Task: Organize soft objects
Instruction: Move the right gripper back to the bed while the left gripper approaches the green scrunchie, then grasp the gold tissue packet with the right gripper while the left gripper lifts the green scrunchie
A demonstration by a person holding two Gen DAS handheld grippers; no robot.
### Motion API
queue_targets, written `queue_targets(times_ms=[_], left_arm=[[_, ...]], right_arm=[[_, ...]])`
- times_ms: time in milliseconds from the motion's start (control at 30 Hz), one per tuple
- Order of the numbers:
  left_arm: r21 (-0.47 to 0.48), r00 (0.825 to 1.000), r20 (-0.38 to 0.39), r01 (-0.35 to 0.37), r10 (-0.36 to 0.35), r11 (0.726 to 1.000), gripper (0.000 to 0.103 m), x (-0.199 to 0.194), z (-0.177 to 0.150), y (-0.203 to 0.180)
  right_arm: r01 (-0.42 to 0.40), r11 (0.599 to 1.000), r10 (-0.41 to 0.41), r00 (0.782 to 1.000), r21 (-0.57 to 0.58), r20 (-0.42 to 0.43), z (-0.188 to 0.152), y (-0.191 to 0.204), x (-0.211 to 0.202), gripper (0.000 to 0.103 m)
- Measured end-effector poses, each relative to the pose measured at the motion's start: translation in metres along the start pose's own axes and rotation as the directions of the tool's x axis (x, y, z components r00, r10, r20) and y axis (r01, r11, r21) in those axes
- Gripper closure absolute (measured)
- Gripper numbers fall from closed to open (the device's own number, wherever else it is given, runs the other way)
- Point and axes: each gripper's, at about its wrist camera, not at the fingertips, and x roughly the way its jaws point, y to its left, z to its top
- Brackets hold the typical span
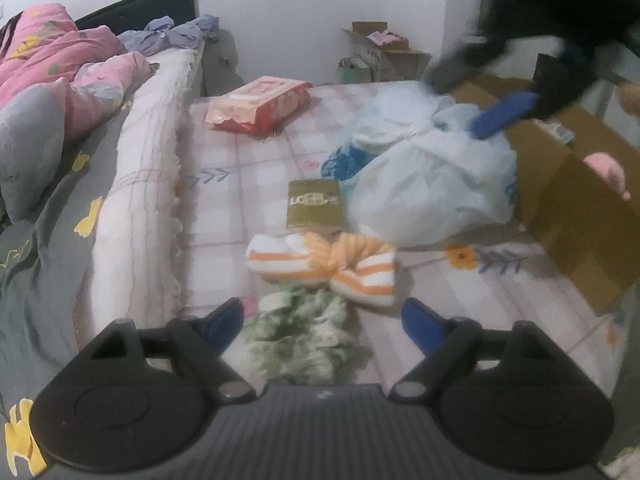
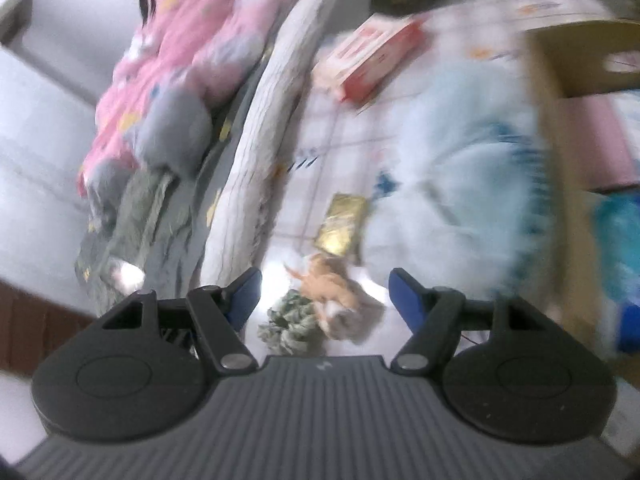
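Left hand-held gripper [image 1: 323, 316] is hovering spread, empty, over the green-white cloth [image 1: 300, 340] (next: descend, pinch); right hand-held gripper [image 2: 325, 294] is hanging spread, empty.

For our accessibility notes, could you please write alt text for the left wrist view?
The open left gripper hangs over a green-and-white cloth on a bed, just before an orange-striped towel. Behind lie plastic bags and a cardboard box.
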Motion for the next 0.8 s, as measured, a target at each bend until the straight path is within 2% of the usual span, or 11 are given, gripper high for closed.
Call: queue_targets(times_ms=[100,267,433,533,600,800], left_arm=[[0.005,1.0,-0.019,-0.008,0.008,1.0,0.016,0.013,0.0,0.006],[0.014,0.999,-0.051,-0.002,0.003,1.0,0.016,0.036,-0.001,0.011],[0.029,0.997,-0.077,0.016,-0.014,0.999,0.017,0.051,-0.01,0.008],[0.046,0.998,-0.068,-0.003,0.006,0.999,0.018,0.056,-0.014,0.005],[0.055,0.998,-0.064,-0.025,0.029,0.998,0.022,0.059,-0.015,0.004],[0.041,0.998,-0.046,-0.031,0.033,0.999,0.039,0.061,-0.017,0.007]], right_arm=[[0.017,1.0,-0.018,0.998,-0.023,-0.067,0.017,0.019,0.046,0.033],[0.113,0.992,-0.12,0.983,-0.053,-0.142,0.044,0.035,0.112,0.033],[0.25,0.964,-0.263,0.944,-0.089,-0.201,0.063,0.038,0.167,0.033],[0.309,0.945,-0.326,0.918,-0.11,-0.225,0.064,0.037,0.19,0.033],[0.331,0.938,-0.347,0.907,-0.103,-0.238,0.065,0.033,0.205,0.031],[0.354,0.93,-0.368,0.898,-0.102,-0.241,0.065,0.031,0.225,0.029]])
